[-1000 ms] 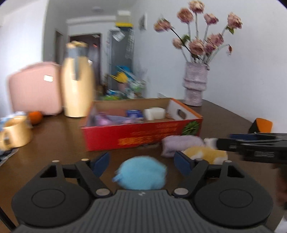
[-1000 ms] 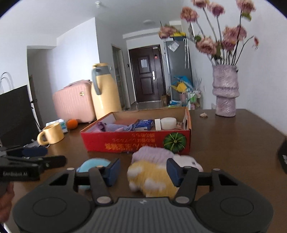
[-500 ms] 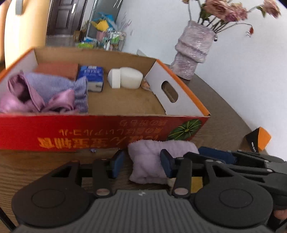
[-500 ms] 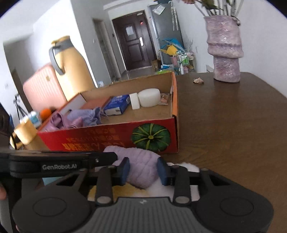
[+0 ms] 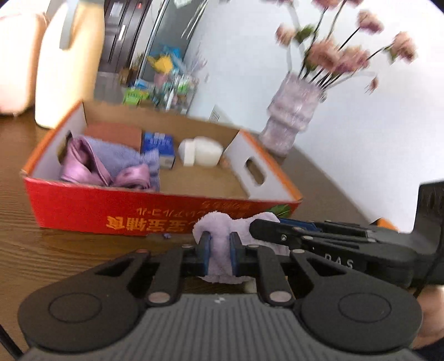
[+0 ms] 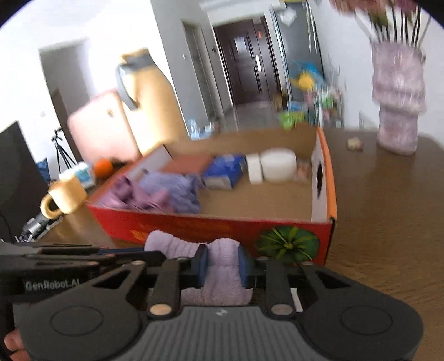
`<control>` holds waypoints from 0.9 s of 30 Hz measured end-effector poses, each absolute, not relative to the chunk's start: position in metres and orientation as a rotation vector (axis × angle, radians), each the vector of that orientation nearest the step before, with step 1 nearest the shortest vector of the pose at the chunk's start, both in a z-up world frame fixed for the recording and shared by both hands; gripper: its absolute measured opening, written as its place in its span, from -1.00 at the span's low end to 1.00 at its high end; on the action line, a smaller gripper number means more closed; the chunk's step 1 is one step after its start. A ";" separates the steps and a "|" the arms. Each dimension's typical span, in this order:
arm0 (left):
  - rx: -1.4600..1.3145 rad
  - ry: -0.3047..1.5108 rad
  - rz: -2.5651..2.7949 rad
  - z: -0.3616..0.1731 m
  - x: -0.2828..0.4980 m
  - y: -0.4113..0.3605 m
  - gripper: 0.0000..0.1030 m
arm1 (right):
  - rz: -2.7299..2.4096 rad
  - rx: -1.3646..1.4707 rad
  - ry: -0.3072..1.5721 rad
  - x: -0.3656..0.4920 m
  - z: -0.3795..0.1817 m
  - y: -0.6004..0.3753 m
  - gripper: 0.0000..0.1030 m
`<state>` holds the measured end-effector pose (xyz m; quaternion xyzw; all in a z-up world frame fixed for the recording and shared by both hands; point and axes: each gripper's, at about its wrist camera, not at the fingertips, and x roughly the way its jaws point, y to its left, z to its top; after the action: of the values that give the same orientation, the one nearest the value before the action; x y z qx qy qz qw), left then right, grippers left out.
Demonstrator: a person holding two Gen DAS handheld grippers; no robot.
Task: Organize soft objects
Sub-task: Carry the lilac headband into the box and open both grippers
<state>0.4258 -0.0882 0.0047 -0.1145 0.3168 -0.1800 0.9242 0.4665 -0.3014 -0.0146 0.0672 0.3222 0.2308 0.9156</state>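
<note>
Lavender towel pinched by left gripper and right gripper (jaws just closing), before red box

White walls (bright), dark door

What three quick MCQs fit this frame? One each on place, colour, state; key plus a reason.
1. Where is the fluffy lilac towel?
A. on the wooden table, in front of the red cardboard box
B. inside the box
C. beside the vase

2. What colour is the small carton in the box?
A. green
B. blue
C. black

3. How does the left gripper stand?
A. wide open over the box
B. shut on nothing
C. shut on the towel

Key: 1 A, the towel lies against the box's front wall, on the table. 2 B, the carton next to the white foam blocks is blue. 3 C, its blue pads pinch the towel; the right gripper grips it too.
</note>
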 end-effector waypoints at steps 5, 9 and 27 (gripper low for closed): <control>-0.212 0.568 -0.398 0.028 0.357 -0.085 -0.72 | 0.468 0.131 0.508 0.390 0.022 -0.300 -0.58; -0.221 0.553 -0.431 0.035 0.310 -0.079 -0.72 | 0.459 0.155 0.449 0.325 0.028 -0.301 -0.58; -0.164 0.596 -0.403 0.075 0.467 -0.103 -0.72 | 0.432 0.128 0.457 0.411 0.067 -0.300 -0.58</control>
<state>0.4672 -0.1031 0.0746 -0.0801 0.2912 -0.1967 0.9328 0.4108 -0.3004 0.0669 0.0630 0.2248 0.2123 0.9489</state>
